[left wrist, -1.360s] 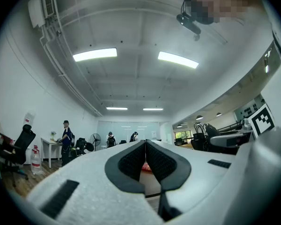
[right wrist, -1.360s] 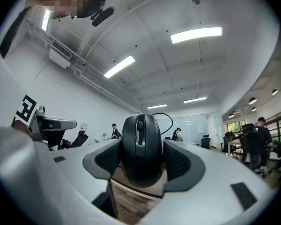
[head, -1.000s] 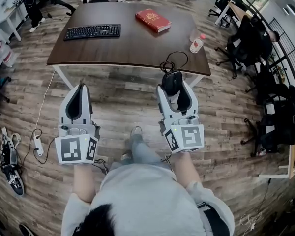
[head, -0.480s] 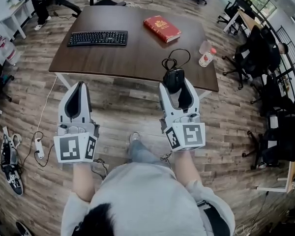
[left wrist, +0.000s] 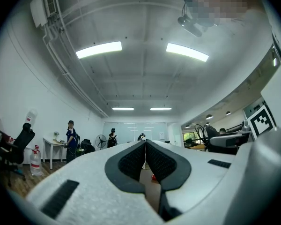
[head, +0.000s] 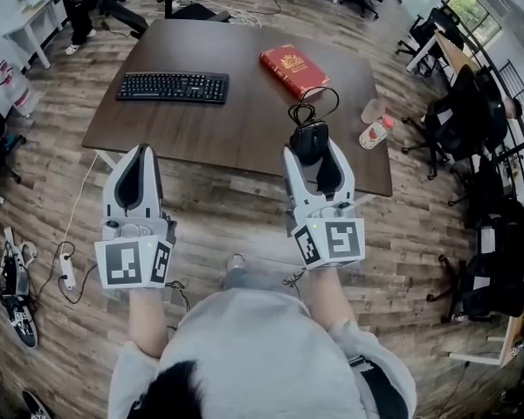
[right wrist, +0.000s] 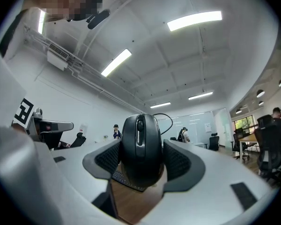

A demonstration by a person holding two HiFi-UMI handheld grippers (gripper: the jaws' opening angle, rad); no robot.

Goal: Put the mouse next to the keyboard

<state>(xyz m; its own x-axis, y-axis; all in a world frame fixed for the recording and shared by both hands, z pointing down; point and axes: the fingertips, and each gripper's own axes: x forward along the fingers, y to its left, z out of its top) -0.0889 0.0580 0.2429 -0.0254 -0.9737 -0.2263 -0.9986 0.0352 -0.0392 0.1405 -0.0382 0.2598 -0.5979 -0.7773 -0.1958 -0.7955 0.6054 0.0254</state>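
My right gripper (head: 312, 144) is shut on a black wired mouse (head: 309, 140), held above the near edge of the dark brown table (head: 201, 120); its cable (head: 313, 106) loops over the tabletop. In the right gripper view the mouse (right wrist: 140, 149) fills the space between the pads, and the right gripper (right wrist: 141, 159) points toward the table. A black keyboard (head: 172, 86) lies at the table's far left. My left gripper (head: 138, 169) hangs shut and empty over the floor, short of the table's near edge. Seen in its own view, the left gripper (left wrist: 145, 161) has its pads together.
A red book (head: 293, 70) lies at the back right of the table. A glass (head: 372, 110) and a small bottle (head: 374, 133) sit near its right edge. Office chairs (head: 445, 116) crowd the right side. Wood floor, cables and a power strip (head: 67, 264) lie at left.
I have stepped closer to the table, so it sits nearer and lower in the head view. Both grippers keep their pose; the mouse stays clamped in the right one.
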